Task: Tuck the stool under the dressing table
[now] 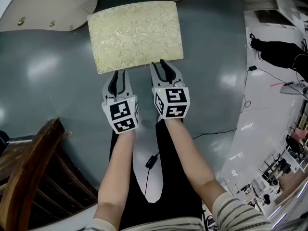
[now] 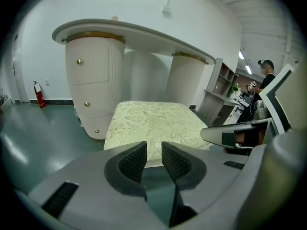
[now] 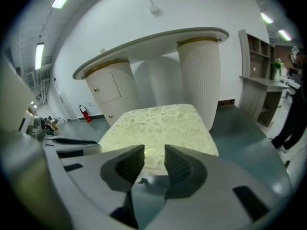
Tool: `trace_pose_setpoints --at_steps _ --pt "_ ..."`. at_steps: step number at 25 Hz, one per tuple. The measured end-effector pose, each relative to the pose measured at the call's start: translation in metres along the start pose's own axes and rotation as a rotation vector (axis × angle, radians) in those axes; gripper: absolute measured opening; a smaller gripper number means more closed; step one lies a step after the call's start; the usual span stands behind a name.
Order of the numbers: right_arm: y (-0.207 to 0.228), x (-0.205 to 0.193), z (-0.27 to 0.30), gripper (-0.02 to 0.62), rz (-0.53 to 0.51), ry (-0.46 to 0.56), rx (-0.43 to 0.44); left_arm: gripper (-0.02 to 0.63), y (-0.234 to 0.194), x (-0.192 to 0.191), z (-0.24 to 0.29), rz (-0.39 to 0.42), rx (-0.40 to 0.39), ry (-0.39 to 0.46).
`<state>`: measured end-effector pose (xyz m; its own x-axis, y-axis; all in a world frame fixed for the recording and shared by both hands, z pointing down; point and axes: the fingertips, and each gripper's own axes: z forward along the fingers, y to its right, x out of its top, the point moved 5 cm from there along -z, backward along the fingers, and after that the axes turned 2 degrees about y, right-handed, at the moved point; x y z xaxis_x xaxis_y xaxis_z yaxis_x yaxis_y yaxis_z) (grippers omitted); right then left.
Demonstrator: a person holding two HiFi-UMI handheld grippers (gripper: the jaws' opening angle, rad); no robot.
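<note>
Both grippers are open. The left gripper (image 1: 120, 73) and the right gripper (image 1: 160, 65) sit side by side with their tips at the near edge of the stool (image 1: 134, 35), the jaws of each standing apart and clamping nothing.

From my head view I see the pale patterned cushion straight ahead of both tools, lying on the grey-green floor (image 1: 57, 81). Its far edge sits close to the rounded cream pedestals of the dressing table (image 1: 53, 4). A dark wooden chair (image 1: 29, 177) is behind and to the left of my left tool.

Only the gripper views show the dressing table whole. Along the left gripper (image 2: 153, 146), the stool (image 2: 153, 121) fills the space just beyond the ribbed pads. The dressing table (image 2: 91, 75) rises behind it, a curved top on fluted pedestals with small gold knobs. That view alone also catches a person (image 2: 265, 80) far off to the tool's right.

Along the right gripper (image 3: 154, 148), the stool (image 3: 158, 126) again lies dead ahead, with its near edge showing in the gap between the jaws. The dressing table (image 3: 201, 75) stands past it, and a shelf unit (image 3: 256, 56) stands further right.

My forearms (image 1: 118, 172) reach forward, nearly parallel. Both tools slant downward and the marker cubes (image 1: 122, 114) face up toward me.
</note>
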<state>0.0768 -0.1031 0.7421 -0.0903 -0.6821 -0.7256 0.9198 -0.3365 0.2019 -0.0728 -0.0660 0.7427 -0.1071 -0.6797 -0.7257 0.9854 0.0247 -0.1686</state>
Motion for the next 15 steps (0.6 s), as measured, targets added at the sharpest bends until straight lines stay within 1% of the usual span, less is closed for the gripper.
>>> trace_pose_setpoints --at_steps 5,9,15 --pt "0.008 -0.011 0.014 0.169 -0.002 -0.047 -0.035 0.098 -0.005 -0.01 0.014 0.016 0.013 -0.031" --pt "0.014 -0.017 0.021 0.172 -0.007 -0.073 -0.047 0.098 -0.008 -0.013 0.021 0.045 0.029 -0.052" --pt "0.015 -0.021 0.031 0.179 -0.044 -0.104 -0.044 0.101 -0.008 -0.019 0.033 0.066 0.022 -0.098"
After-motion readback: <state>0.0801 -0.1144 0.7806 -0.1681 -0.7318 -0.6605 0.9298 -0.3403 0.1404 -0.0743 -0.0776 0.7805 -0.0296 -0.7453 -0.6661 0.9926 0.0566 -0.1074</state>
